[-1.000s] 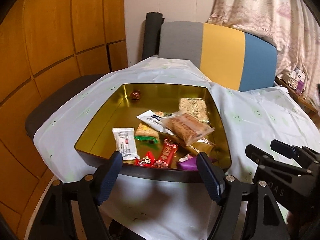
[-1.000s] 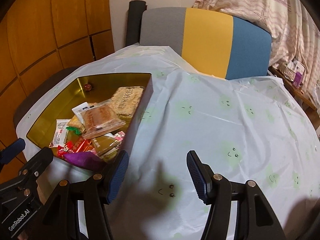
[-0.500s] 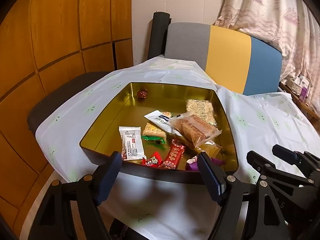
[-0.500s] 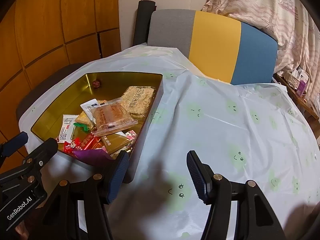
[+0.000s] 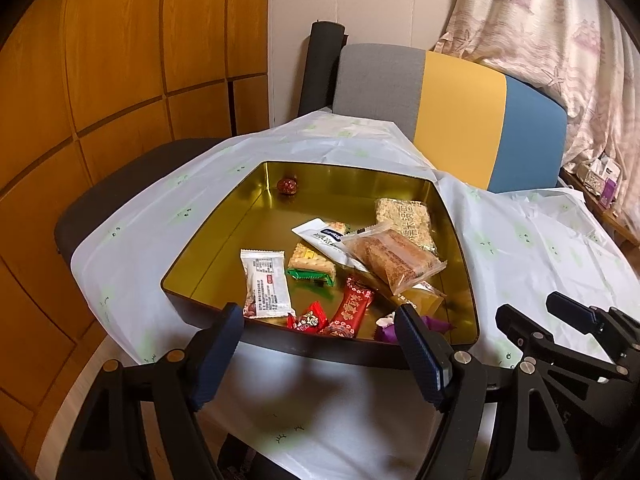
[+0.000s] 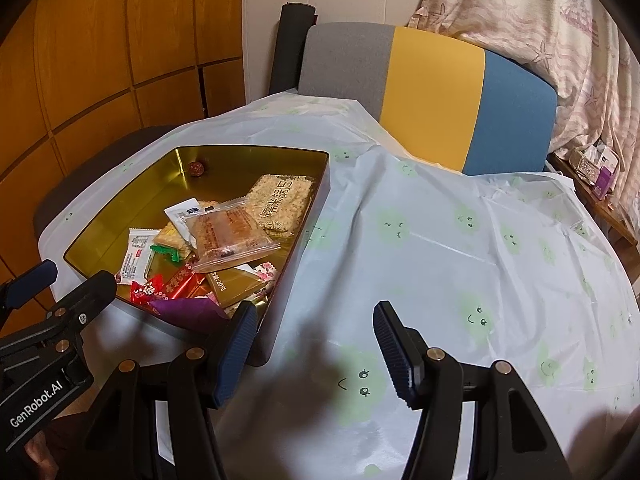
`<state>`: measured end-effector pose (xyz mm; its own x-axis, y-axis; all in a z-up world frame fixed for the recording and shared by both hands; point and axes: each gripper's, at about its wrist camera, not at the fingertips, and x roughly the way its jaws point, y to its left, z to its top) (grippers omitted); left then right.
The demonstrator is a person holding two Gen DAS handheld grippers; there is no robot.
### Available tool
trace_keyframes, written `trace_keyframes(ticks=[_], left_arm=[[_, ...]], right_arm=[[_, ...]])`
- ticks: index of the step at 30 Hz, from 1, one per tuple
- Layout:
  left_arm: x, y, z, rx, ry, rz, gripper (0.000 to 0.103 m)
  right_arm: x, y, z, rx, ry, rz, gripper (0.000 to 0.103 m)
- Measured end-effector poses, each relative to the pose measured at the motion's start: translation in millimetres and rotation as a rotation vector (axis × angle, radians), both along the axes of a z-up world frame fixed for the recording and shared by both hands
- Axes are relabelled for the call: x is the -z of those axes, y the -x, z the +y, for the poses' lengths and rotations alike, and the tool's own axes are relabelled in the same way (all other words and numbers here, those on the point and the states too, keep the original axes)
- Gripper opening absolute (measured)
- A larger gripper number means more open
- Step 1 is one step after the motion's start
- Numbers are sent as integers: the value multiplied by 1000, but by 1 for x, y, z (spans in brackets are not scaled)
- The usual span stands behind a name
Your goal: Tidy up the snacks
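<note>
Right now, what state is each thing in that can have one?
Left tongs: open, empty, short of the tin.
Right tongs: open, empty, over the tablecloth.
Gold tin: lidless, holding snacks.
Clear-wrapped cake: sealed, lying on other packets.
Red round candy: alone in the far corner.

Warm, dim indoor lighting. Soft shadows fall on the near tablecloth (image 6: 320,364). The gold tin (image 5: 240,216) shows mild glare. Fisheye distortion bends edges; corners vignette black.

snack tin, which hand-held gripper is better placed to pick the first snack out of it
Left. The left hand-held gripper is open right at the near rim of the snack tin, facing the snacks; the right hand-held gripper is open over bare tablecloth beside it.
</note>
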<state>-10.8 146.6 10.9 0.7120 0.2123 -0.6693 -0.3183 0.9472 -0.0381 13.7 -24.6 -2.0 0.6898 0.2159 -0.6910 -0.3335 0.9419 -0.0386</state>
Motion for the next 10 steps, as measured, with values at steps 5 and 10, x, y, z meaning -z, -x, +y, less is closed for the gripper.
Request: trace_keyframes(ticks=[5, 10], left_arm=[[0, 1, 1, 0, 1, -18, 80], [0, 1, 3, -7, -1, -27, 79]], right_arm=[[1, 1, 0, -5, 3, 0, 62], [2, 1, -1, -6, 5, -2, 62]])
